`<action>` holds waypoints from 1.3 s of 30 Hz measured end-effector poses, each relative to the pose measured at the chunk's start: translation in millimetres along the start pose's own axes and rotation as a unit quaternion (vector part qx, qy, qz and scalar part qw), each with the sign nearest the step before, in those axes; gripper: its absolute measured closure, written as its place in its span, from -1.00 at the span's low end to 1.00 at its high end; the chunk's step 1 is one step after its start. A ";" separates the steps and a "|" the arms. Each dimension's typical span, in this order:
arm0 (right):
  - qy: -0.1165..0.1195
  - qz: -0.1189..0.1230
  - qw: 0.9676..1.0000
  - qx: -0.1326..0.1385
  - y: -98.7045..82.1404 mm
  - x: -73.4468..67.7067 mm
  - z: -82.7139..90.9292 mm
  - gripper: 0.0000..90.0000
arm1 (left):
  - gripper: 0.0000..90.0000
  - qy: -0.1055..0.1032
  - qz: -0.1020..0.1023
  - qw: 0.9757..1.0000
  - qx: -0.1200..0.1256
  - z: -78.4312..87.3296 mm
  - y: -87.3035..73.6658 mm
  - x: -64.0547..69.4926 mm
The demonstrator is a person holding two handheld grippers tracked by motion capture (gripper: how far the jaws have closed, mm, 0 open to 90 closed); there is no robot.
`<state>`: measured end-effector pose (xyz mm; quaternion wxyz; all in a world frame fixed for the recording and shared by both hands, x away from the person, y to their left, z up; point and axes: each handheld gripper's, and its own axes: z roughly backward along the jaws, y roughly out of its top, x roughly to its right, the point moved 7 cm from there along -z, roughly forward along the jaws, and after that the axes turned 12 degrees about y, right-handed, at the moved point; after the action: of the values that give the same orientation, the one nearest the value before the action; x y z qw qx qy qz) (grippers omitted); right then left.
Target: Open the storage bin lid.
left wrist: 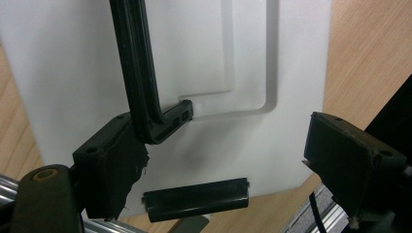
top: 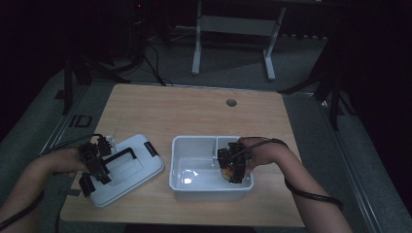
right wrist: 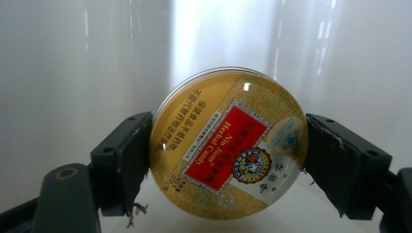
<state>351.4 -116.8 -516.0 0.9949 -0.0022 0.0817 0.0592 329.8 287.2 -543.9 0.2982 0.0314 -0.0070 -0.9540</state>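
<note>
The right gripper (right wrist: 228,150) clamped a round gold candy tin (right wrist: 229,145) by its rim, low inside the white bin (top: 194,191) near the tabletop's front edge. The left gripper (left wrist: 228,160) stood wide over the white lid (top: 127,170), at the front-left corner, holding nothing.

**Candy tin in the bin, lid on the counter**

A round, gold herbal candy tin (right wrist: 228,145) with a red label panel sits clamped at its rim, face toward the right gripper view, low inside the white plastic bin (top: 194,145), near its right end. The bin's flat white lid (top: 131,167), with black latches and a recessed panel, lies on the counter just left of the bin.
</note>
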 end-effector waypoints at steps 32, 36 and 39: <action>0.021 -0.039 0.998 -0.047 1.6 16.1 -39.6 -0.55 | -0.67 -0.006 0.004 1.000 -0.009 -6.9 -4.6 0.4; 0.028 -0.063 0.997 -0.044 1.3 15.0 -38.2 -0.55 | -0.68 -0.006 0.006 1.000 -0.012 -6.5 -7.4 -0.3; 0.025 -0.054 0.997 -0.040 0.9 15.9 -38.4 -0.59 | -0.67 -0.005 0.006 1.000 -0.011 -6.1 -8.1 -0.5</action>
<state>360.7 -114.6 -556.4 0.9934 -0.0481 0.1037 0.0089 326.0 294.1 -550.2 0.3039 0.0232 0.0022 -0.9524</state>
